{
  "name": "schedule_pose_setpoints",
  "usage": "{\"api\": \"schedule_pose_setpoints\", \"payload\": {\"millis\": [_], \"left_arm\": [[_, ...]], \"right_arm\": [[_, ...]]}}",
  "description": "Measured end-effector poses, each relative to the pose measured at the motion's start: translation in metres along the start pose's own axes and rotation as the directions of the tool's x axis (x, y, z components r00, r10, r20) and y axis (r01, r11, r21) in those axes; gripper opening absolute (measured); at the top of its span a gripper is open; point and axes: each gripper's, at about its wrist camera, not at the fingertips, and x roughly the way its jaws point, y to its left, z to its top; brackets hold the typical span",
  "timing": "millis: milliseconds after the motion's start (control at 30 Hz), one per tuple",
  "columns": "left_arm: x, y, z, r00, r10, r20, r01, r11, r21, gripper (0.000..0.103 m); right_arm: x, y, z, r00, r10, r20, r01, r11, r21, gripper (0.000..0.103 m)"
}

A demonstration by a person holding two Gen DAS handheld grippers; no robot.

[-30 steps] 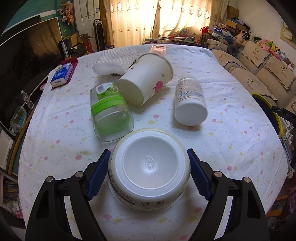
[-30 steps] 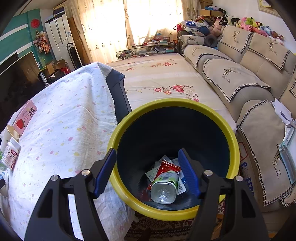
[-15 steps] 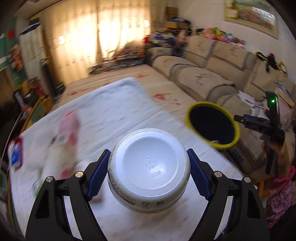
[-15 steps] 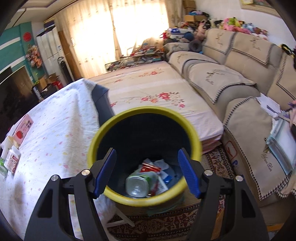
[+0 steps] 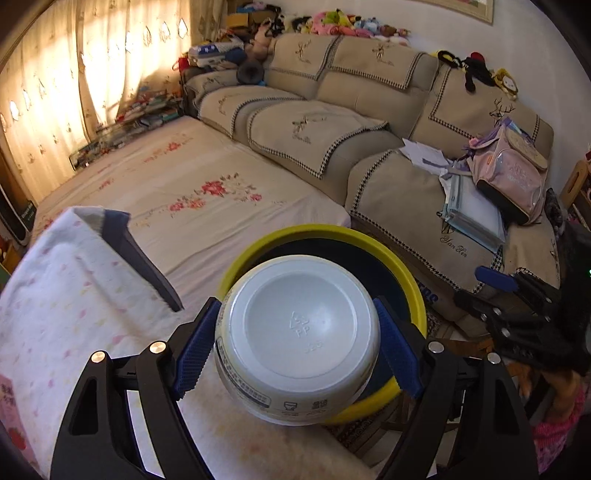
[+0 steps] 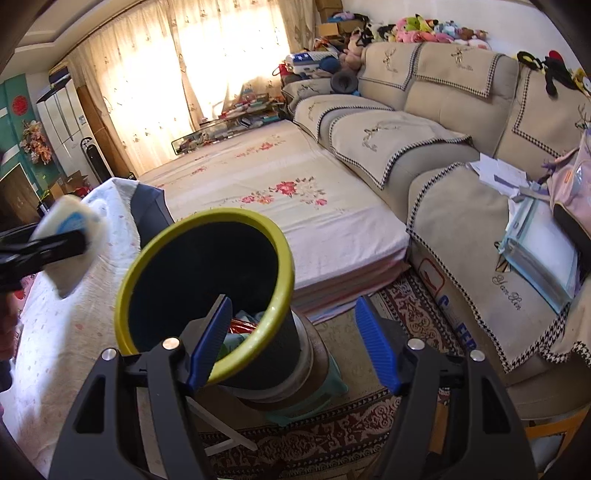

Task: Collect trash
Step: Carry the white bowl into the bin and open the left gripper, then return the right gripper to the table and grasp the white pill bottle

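We see sunlit cream curtains (image 6: 207,66) glowing behind a beige sectional sofa (image 5: 332,122) topped with plush toys (image 6: 417,26). A floral mattress (image 6: 295,199) lies before it, and a patterned red rug (image 6: 413,317) covers the floor.

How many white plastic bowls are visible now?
1. The white bowl is clamped in the left gripper, in front of the yellow-rimmed bin. Others could lie out of view.

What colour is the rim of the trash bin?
Yellow, around the dark trash bin; the right wrist view shows it best.
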Motion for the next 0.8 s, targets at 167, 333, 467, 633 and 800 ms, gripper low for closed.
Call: {"api": "schedule_pose_setpoints", "payload": {"millis": [167, 333, 467, 633, 800], "left_arm": [[0.051, 0.005, 0.011, 0.998, 0.011, -0.055, -0.012, 1.0, -0.019, 0.081], [0.052, 0.015, 0.012, 1.0, 0.01, -0.027, -0.012, 0.998, -0.066, 0.092], [0.005, 0.024, -0.002, 0.999, 0.025, 0.038, -0.021, 0.996, -0.09, 0.094], [-0.081, 0.039, -0.043, 0.986, 0.076, 0.151, -0.053, 0.987, -0.152, 0.098], [-0.165, 0.064, -0.112, 0.958, 0.181, 0.222, -0.121, 0.958, -0.26, 0.098]], "right_arm": [[0.003, 0.001, -0.001, 1.0, 0.003, -0.005, -0.003, 1.0, -0.002, 0.066], [-0.001, 0.006, -0.001, 1.0, 0.015, 0.003, -0.015, 1.0, -0.011, 0.067], [-0.004, 0.017, -0.003, 0.999, 0.036, 0.005, -0.036, 0.999, -0.025, 0.068], [-0.001, 0.044, -0.006, 0.997, 0.073, -0.015, -0.074, 0.995, -0.066, 0.069], [0.002, 0.087, -0.008, 0.991, 0.128, -0.046, -0.133, 0.981, -0.144, 0.069]]}}
